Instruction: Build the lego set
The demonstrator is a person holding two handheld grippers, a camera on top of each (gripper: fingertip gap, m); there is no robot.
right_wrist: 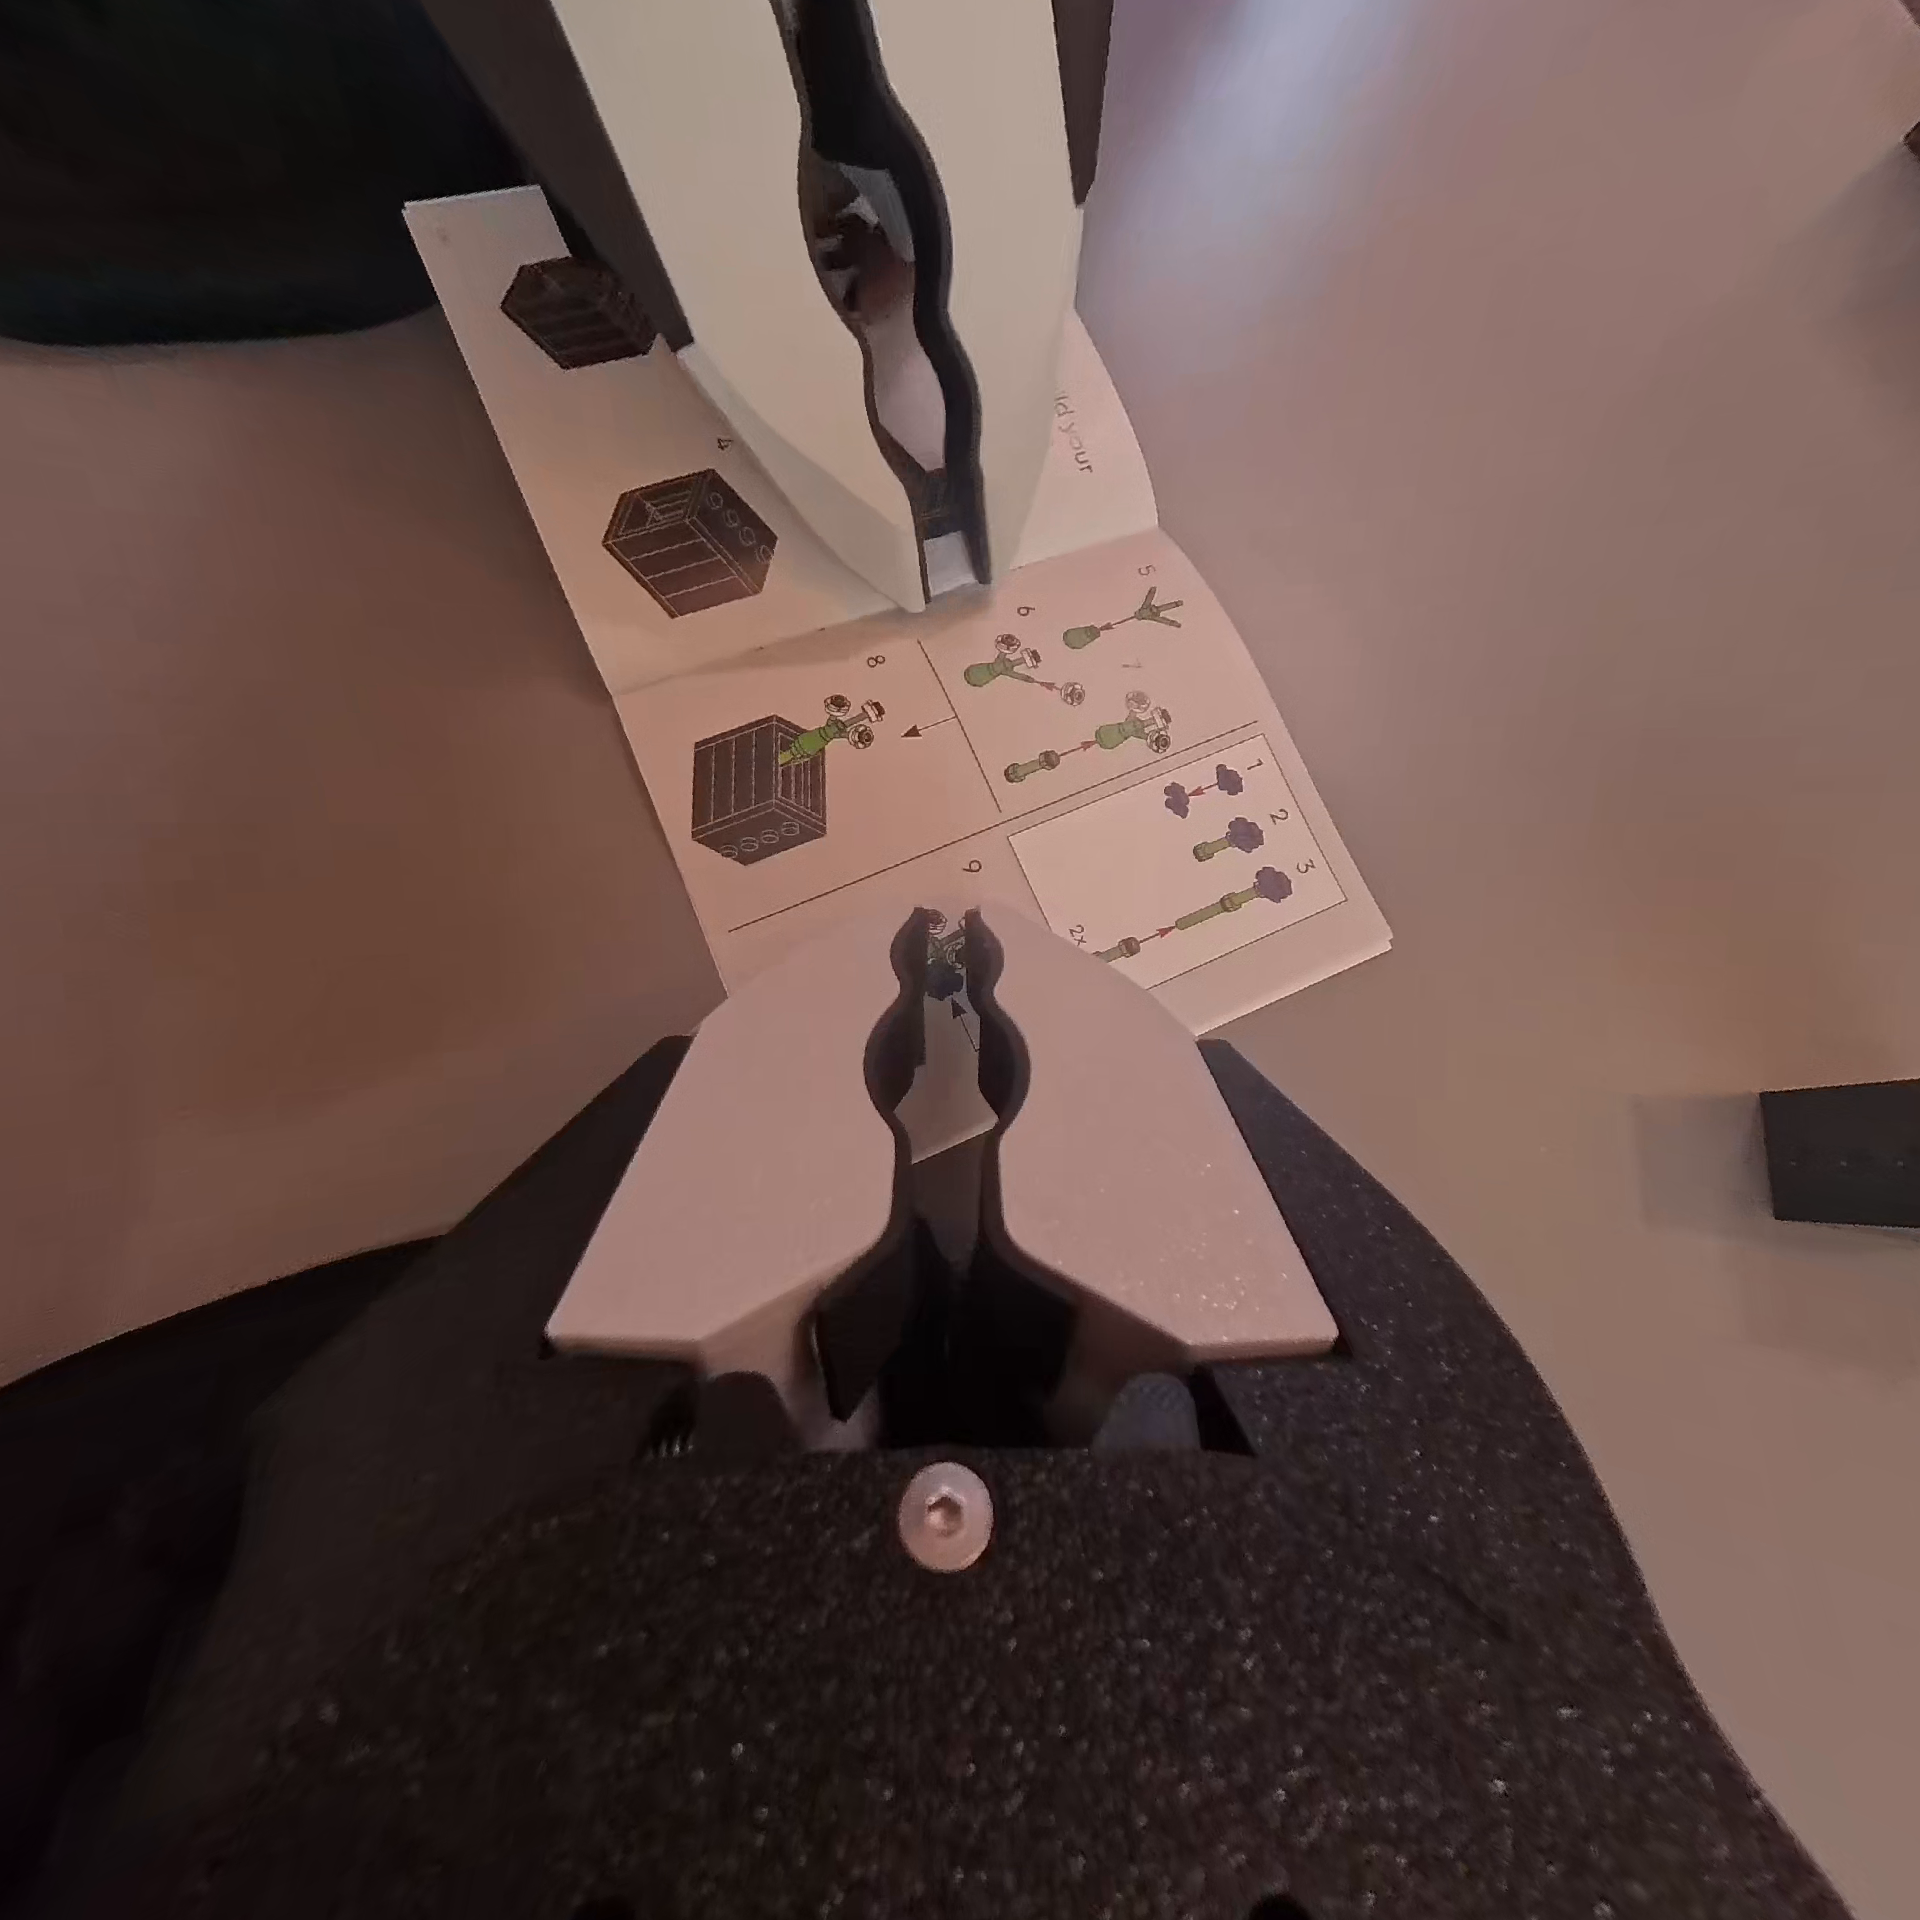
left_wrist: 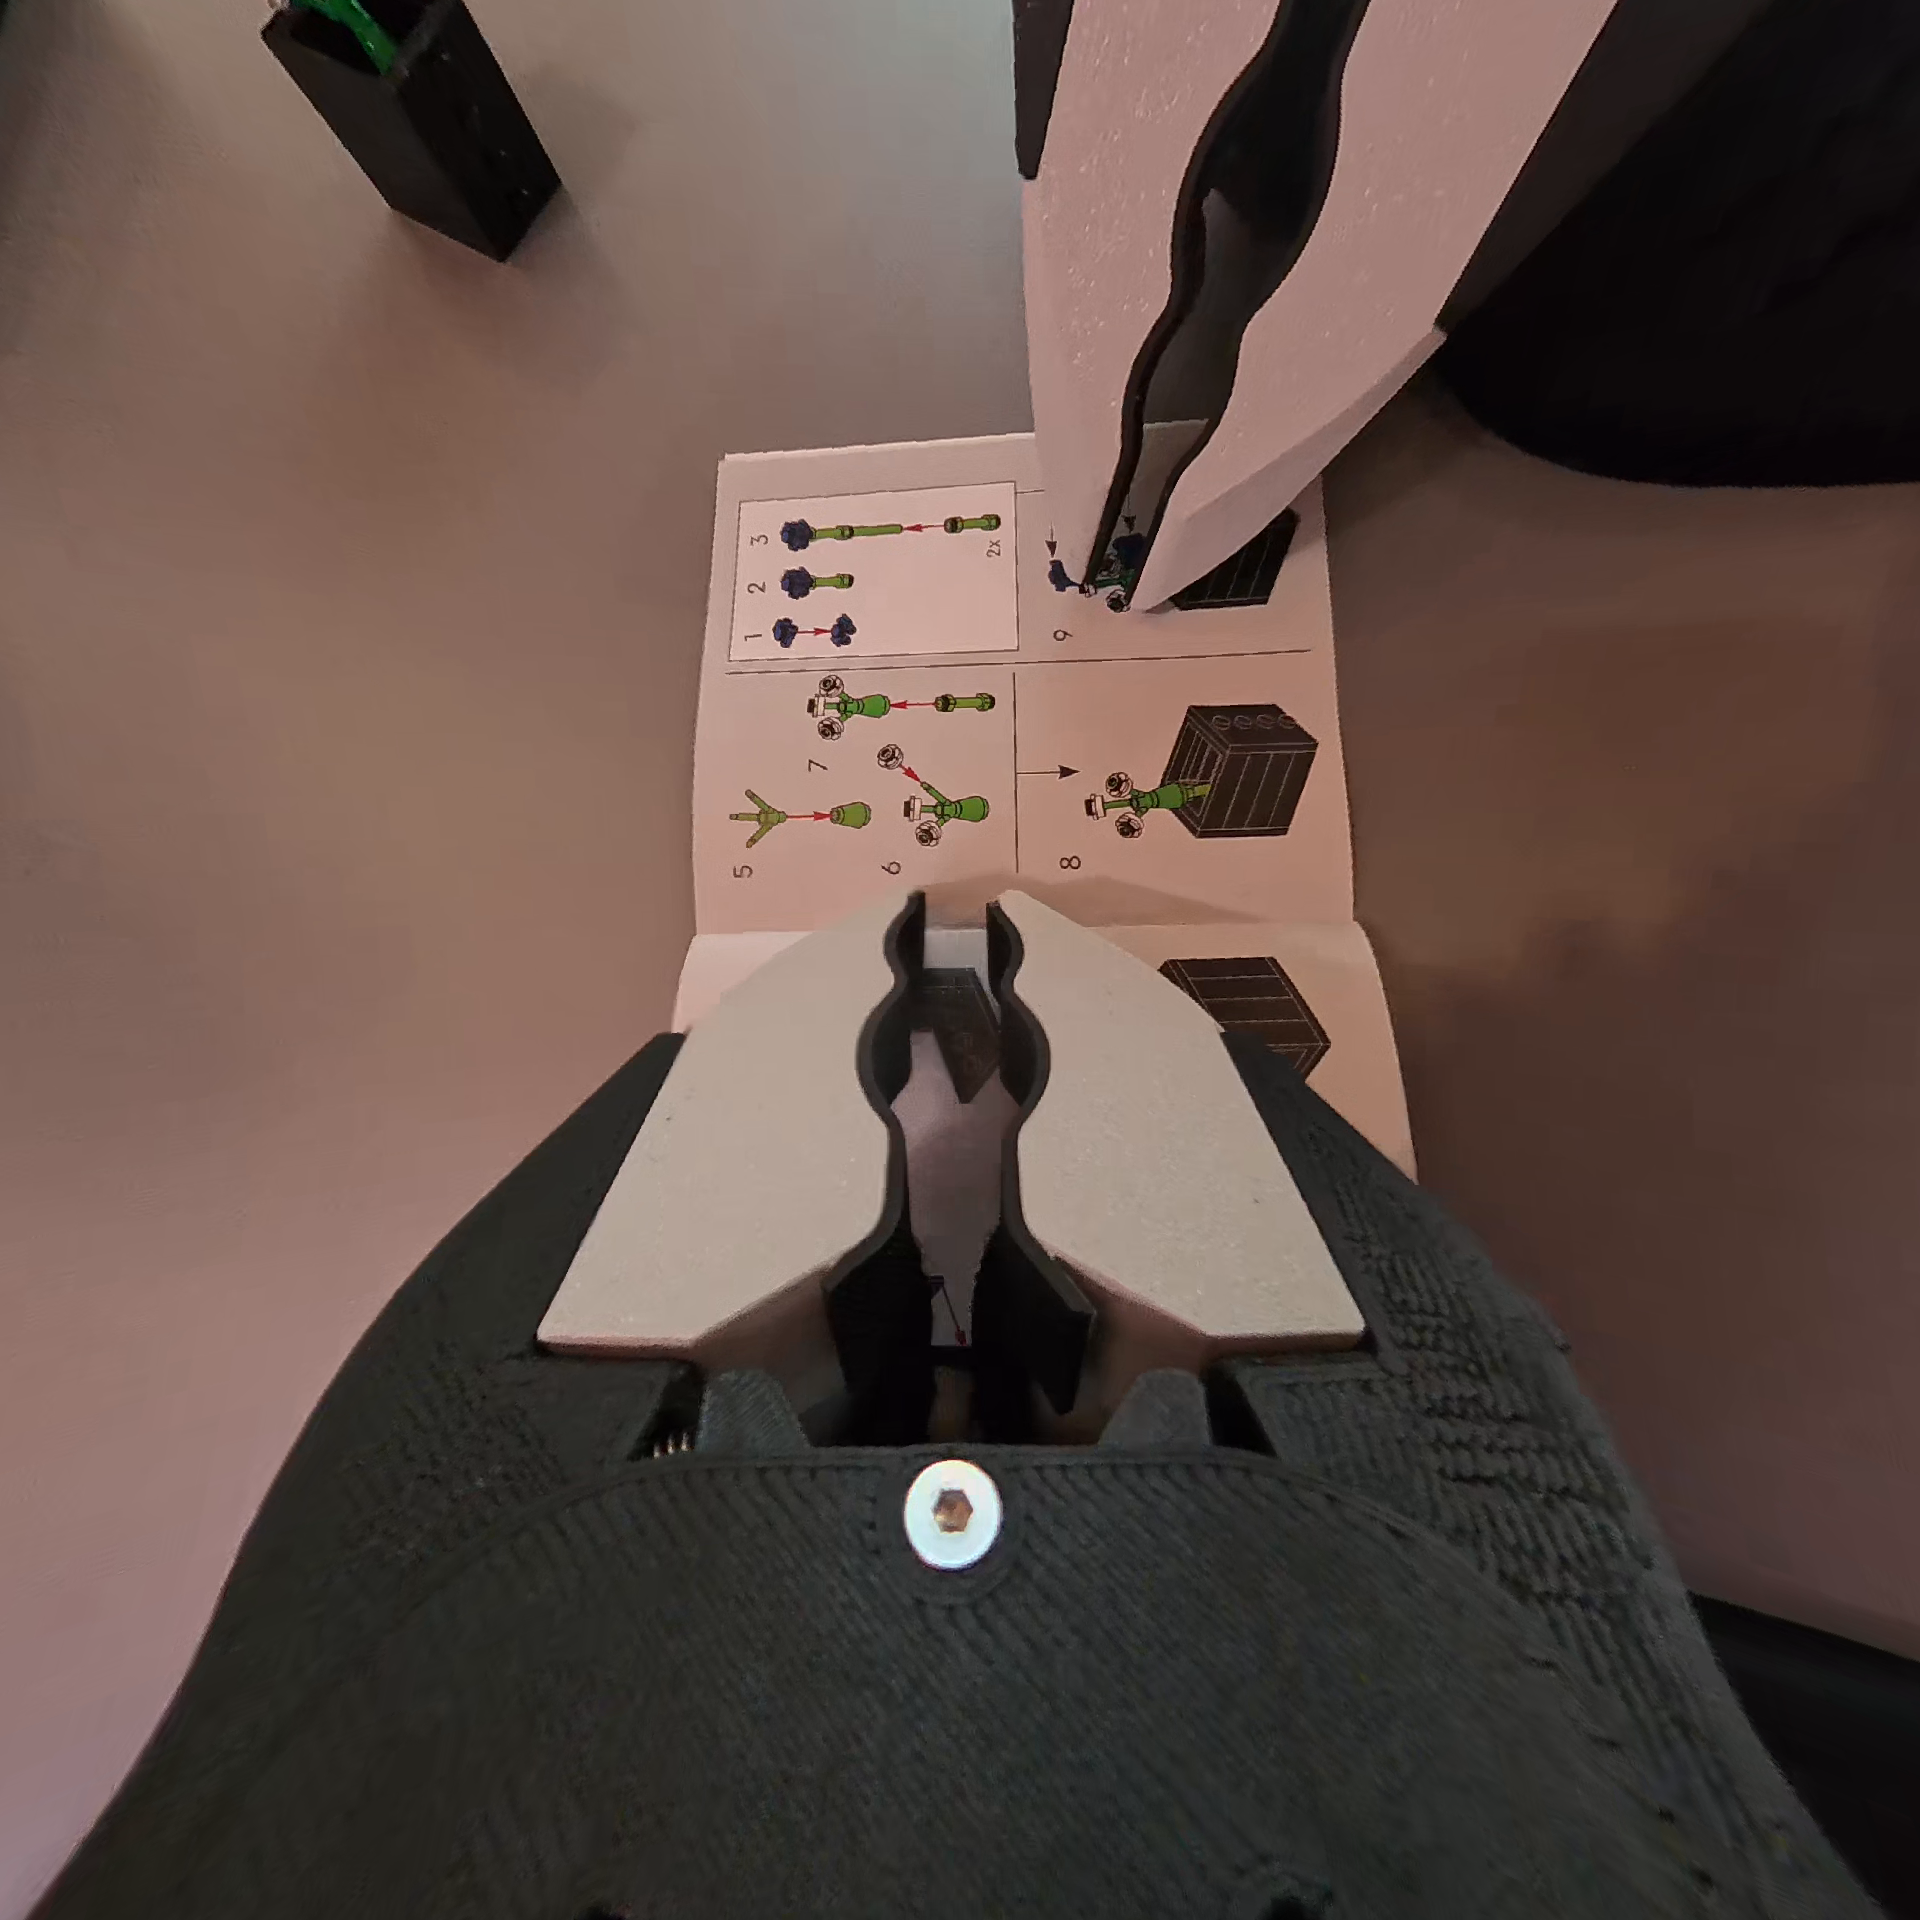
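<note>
An open instruction leaflet (left_wrist: pixel 1023 686) with printed building steps lies flat on the table; it also shows in the right wrist view (right_wrist: pixel 935 748). My left gripper (left_wrist: pixel 956 912) rests its tips on the leaflet at its fold, jaws nearly closed with a thin slit, holding nothing. It comes down from the top of the right wrist view (right_wrist: pixel 951 584). My right gripper (right_wrist: pixel 948 920) has its tips on the leaflet's last step picture, jaws nearly closed and empty. It enters the left wrist view from the upper right (left_wrist: pixel 1117 594).
A tall black box (left_wrist: pixel 410 125) with green pieces in its top stands on the table at the far left. A black block (right_wrist: pixel 1844 1169) lies at the right edge of the right wrist view. Something dark (left_wrist: pixel 1714 260) lies beyond the leaflet. Some 7 cm of space lies between my two pairs of fingers. My right tips are roughly 15 cm from the black block (right_wrist: pixel 1844 1169). It turns up in the left wrist view (left_wrist: pixel 515 141) as well.
</note>
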